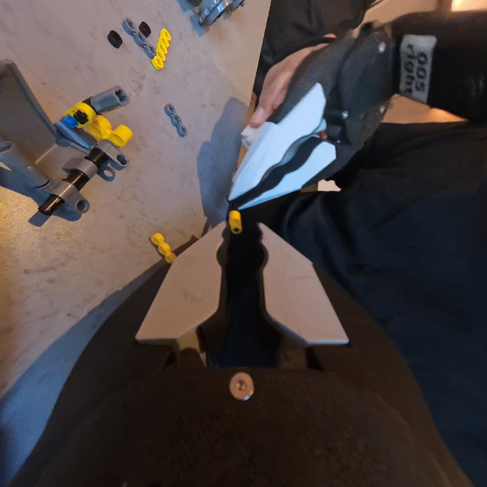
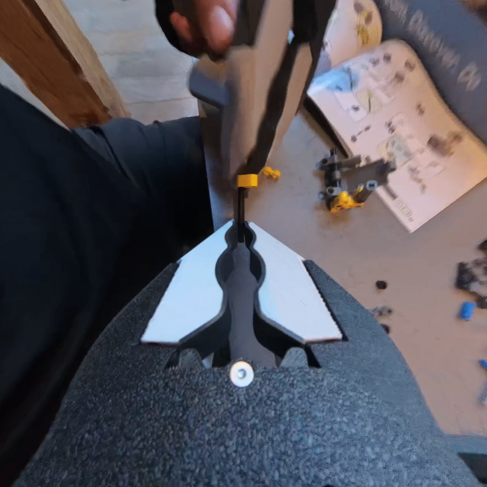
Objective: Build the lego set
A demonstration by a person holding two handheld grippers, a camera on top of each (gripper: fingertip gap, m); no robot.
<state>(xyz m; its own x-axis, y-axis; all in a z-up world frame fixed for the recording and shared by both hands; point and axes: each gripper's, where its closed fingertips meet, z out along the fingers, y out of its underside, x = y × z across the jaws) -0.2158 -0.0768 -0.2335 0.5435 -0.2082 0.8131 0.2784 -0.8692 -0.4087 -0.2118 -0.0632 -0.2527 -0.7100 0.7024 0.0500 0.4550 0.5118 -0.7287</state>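
Left wrist view, from left to right: a grey part-built assembly (image 1: 34, 147) with black pins, a grey sleeve and yellow connectors lies on the pale table (image 1: 158, 184); beyond it sit two black bushes (image 1: 115, 39), a grey beam (image 1: 139, 37) and a yellow beam (image 1: 161, 49), then a short grey beam (image 1: 175, 120) alone, and a small yellow connector (image 1: 162, 247) just beside the left gripper (image 1: 235, 226). That gripper's jaws are nearly shut on a yellow bush (image 1: 235, 222) held off the table, over the person's dark clothing. Directly above the bush the right gripper (image 1: 233, 204) points down, its tips closed and meeting the bush, with a bare hand (image 1: 276, 87) on its body; its bulk hides the table edge behind. Right wrist view, from left to right: dark clothing and a wooden panel (image 2: 60, 60) fill the left side; at centre the right gripper (image 2: 241, 228) is clamped on a thin black axle (image 2: 240, 208) whose far end enters the yellow bush (image 2: 247, 180), gripped there by the blurred left gripper (image 2: 249, 168), which covers part of the table. To the right lie the yellow connector (image 2: 271, 172), the grey assembly (image 2: 350, 181), an open instruction booklet (image 2: 395, 126), one black bush (image 2: 381, 284) and blurred blue pieces (image 2: 467, 311).
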